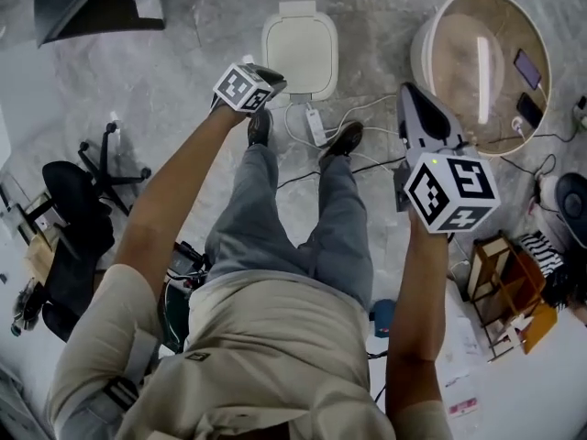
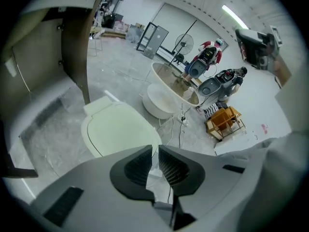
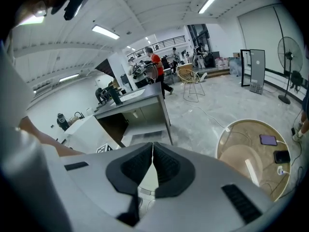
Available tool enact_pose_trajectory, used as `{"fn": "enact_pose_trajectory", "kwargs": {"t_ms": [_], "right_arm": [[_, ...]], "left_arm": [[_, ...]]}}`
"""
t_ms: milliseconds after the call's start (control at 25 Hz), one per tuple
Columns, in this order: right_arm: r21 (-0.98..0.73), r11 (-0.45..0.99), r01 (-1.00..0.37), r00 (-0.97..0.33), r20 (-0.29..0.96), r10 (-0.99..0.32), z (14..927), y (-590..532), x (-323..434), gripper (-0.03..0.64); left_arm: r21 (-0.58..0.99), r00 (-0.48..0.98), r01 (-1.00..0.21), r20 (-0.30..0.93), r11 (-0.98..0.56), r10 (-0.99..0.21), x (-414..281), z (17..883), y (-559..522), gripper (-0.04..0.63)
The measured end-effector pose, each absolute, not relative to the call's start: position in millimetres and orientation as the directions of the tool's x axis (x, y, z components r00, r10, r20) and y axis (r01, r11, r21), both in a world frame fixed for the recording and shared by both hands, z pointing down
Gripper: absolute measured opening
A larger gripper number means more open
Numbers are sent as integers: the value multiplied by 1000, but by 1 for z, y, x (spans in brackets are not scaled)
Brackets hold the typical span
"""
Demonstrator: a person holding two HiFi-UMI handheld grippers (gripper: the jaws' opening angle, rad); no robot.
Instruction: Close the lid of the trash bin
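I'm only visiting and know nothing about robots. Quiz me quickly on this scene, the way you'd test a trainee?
1. True or false: the white trash bin is open.
2. Which hand-held gripper is nearer the bin: A, left hand-held gripper, or B, right hand-held gripper?
3. Fill in: the phones lie on the round ____.
Key: 1 false; 2 A; 3 table.
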State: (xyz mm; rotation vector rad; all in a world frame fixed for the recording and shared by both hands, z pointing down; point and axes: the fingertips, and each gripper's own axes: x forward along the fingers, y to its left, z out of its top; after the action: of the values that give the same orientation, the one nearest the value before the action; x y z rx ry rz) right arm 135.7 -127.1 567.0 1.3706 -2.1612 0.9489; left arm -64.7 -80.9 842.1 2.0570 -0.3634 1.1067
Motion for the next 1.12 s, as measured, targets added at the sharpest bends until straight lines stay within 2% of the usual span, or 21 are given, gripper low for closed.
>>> {"fn": "enact_pose_trajectory", "kwargs": {"t_ms": [280, 600, 1120], "right_arm": [[-294, 321, -901, -435, 604, -668, 489, -135, 126, 25], [-238, 339, -910, -414, 529, -740, 397, -130, 121, 25], [-97, 357, -929, -366, 391, -845, 269, -93, 116, 21]], "left_arm": [[398, 686, -519, 722, -756, -91, -56, 694, -135, 50], [288, 820, -455, 504, -843, -271, -49, 490, -161, 28], [85, 881, -455, 189, -887, -434, -78, 246, -139, 15]]}}
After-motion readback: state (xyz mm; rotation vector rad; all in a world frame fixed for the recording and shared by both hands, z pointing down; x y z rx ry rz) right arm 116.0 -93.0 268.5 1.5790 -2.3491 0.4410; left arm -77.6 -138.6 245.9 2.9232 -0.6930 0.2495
